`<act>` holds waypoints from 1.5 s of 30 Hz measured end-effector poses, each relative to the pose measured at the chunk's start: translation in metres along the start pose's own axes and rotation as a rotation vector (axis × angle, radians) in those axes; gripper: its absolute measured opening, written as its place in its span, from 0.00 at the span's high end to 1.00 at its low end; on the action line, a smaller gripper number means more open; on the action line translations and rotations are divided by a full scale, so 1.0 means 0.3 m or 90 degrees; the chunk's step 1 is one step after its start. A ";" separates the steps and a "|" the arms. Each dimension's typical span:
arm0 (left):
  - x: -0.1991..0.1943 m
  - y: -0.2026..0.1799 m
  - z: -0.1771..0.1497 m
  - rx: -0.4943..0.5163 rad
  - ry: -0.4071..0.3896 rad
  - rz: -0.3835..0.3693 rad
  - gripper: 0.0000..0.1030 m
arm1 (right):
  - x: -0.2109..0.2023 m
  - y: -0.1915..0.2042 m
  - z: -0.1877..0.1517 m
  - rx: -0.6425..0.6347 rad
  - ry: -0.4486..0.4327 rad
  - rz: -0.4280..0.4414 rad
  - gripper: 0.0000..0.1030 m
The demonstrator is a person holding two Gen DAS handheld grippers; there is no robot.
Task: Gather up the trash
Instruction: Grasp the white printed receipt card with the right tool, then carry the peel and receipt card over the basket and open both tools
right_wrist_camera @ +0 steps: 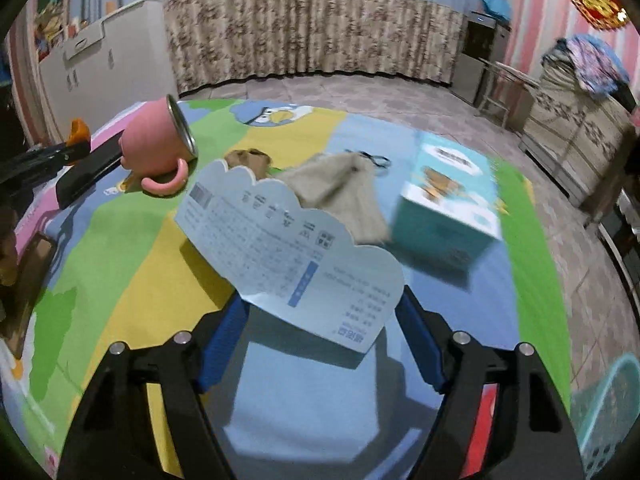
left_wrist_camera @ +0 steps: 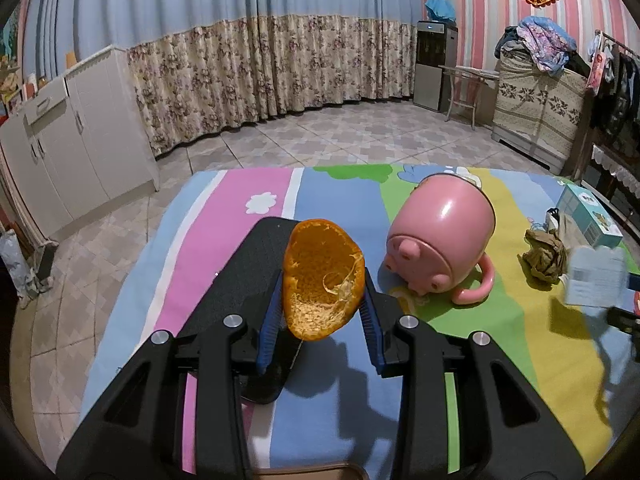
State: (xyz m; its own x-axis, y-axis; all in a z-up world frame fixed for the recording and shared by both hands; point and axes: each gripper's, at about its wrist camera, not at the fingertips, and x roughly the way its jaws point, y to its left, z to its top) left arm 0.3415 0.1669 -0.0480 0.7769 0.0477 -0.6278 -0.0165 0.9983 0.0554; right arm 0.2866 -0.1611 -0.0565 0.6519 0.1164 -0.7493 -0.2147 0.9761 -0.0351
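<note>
A: The left gripper [left_wrist_camera: 320, 300] holds the orange peel [left_wrist_camera: 323, 278] between its blue fingers [left_wrist_camera: 269, 320], above the striped counter [left_wrist_camera: 224, 200]. How will it handle?

B: I judge it light and soft, a thin curved shell. The fingers are clenched on its lower sides; more pressure may fold or tear it, so a gentle hold near the thick rim is better.

A: And the right gripper [right_wrist_camera: 320, 328]?

B: Its fingers grasp the pale blue cardboard card [right_wrist_camera: 288, 252] by the two side edges, lifted above the counter. It looks light and fairly stiff, but it can bend or slip out.

A: What remains?

B: The crumpled brown paper [left_wrist_camera: 542, 258] lies beside the pink mug [left_wrist_camera: 440, 240].
</note>
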 end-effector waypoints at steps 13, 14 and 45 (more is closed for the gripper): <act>-0.237 -0.251 0.026 0.059 -0.042 -0.036 0.66 | -0.338 -0.347 -0.150 0.125 -0.068 -0.115 0.28; -0.258 -0.282 0.024 0.063 -0.045 -0.040 0.66 | -0.371 -0.382 -0.171 0.137 -0.075 -0.132 0.28; -0.497 -1.405 -0.142 0.178 -0.052 -0.301 0.66 | -0.637 -1.030 -0.623 0.333 -0.058 -0.311 0.28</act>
State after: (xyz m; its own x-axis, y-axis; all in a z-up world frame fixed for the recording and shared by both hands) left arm 0.2059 -0.2595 -0.0109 0.7060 -0.4175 -0.5721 0.5051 0.8631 -0.0065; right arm 0.0925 -0.5194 -0.0261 0.6478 -0.3627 -0.6699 0.4782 0.8782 -0.0131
